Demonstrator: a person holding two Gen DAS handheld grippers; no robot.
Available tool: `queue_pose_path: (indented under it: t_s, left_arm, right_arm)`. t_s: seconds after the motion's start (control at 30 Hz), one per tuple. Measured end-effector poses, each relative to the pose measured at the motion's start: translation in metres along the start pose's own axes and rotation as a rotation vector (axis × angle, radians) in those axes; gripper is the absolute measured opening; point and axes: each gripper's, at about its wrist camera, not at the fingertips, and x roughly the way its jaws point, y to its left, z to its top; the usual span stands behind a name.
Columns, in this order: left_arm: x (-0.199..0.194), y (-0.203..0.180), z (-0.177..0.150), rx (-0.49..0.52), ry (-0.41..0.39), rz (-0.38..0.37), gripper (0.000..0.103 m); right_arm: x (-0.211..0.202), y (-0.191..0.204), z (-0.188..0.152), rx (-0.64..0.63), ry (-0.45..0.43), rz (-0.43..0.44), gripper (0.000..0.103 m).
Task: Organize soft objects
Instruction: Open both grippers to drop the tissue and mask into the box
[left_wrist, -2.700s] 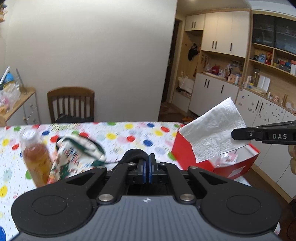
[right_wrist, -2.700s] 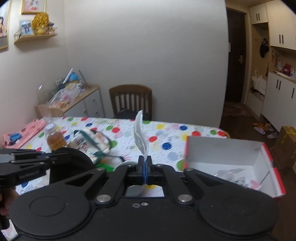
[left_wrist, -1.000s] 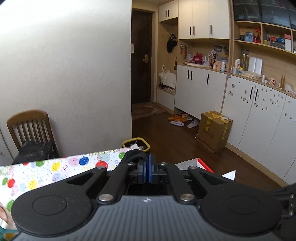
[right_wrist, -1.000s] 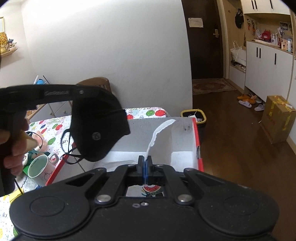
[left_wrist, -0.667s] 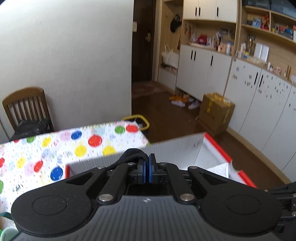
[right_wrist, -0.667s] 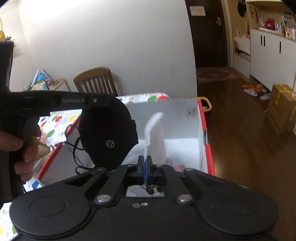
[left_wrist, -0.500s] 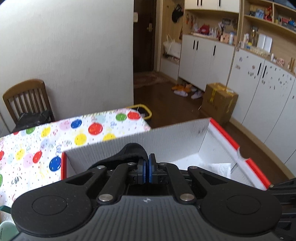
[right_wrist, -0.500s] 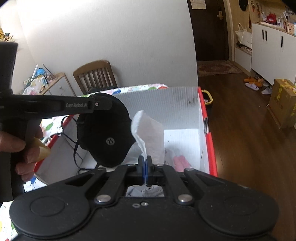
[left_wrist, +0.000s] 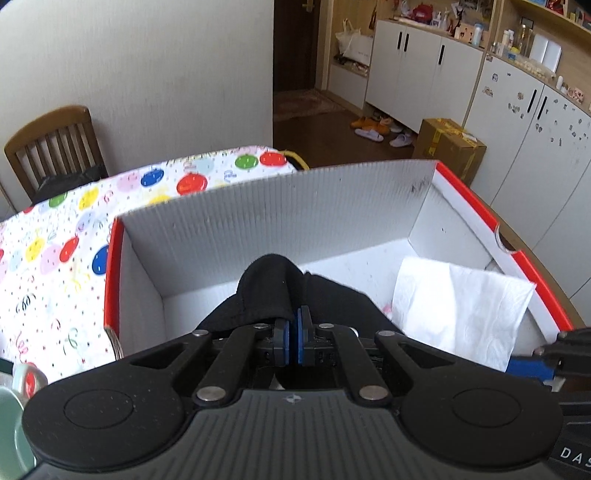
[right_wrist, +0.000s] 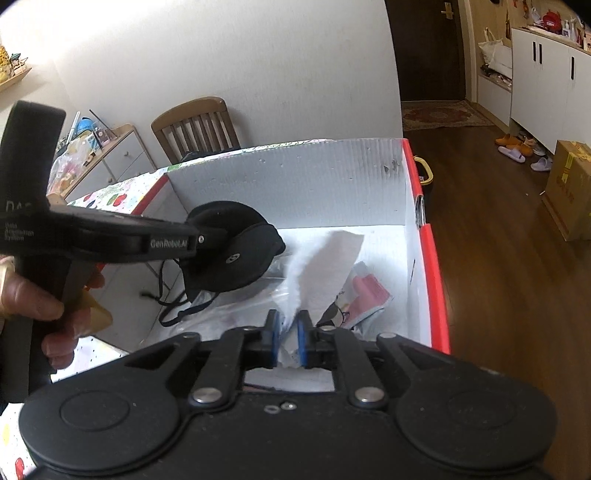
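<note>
Over the red-rimmed box (left_wrist: 465, 199) on the desk: left gripper (left_wrist: 293, 341) jaws pinching black mask (right_wrist: 236, 254) above the floor, right gripper (right_wrist: 287, 343) jaws spread, white tissue (right_wrist: 325, 262) dropping inside.

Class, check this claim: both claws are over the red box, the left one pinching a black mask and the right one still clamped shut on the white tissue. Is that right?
Not quite. The right wrist view shows the right claw open, its pads apart, the tissue released into the box. The left claw does pinch the mask.
</note>
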Motion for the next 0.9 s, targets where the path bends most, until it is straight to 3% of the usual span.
queue_pose_path:
  t_s: [0.23, 0.47, 0.57, 0.63, 0.67, 0.9]
  left_arm:
    - [-0.005, 0.003, -0.007, -0.019, 0.021, -0.02, 0.004]
    - [-0.016, 0.003, -0.012, -0.023, 0.011, -0.05, 0.011]
    - [-0.021, 0.002, -0.015, -0.015, 0.009, -0.055, 0.03]
    - [-0.025, 0.002, -0.016, -0.019, 0.003, -0.07, 0.064]
    - [-0.027, 0.002, -0.017, -0.023, -0.001, -0.078, 0.067]
    - [-0.049, -0.001, -0.022, -0.016, -0.048, -0.112, 0.068]
  right_arm:
    - [-0.006, 0.001, 0.004, 0.003, 0.0, -0.007, 0.034]
    - [-0.013, -0.004, 0.003, 0.006, -0.004, -0.027, 0.041]
    - [-0.017, -0.001, 0.003, -0.001, -0.008, -0.033, 0.046]
    - [-0.02, 0.0, 0.003, -0.009, -0.016, -0.04, 0.049]
    - [-0.022, 0.001, 0.003, -0.013, -0.021, -0.046, 0.05]
    - [-0.037, 0.007, -0.001, -0.022, -0.05, -0.058, 0.06]
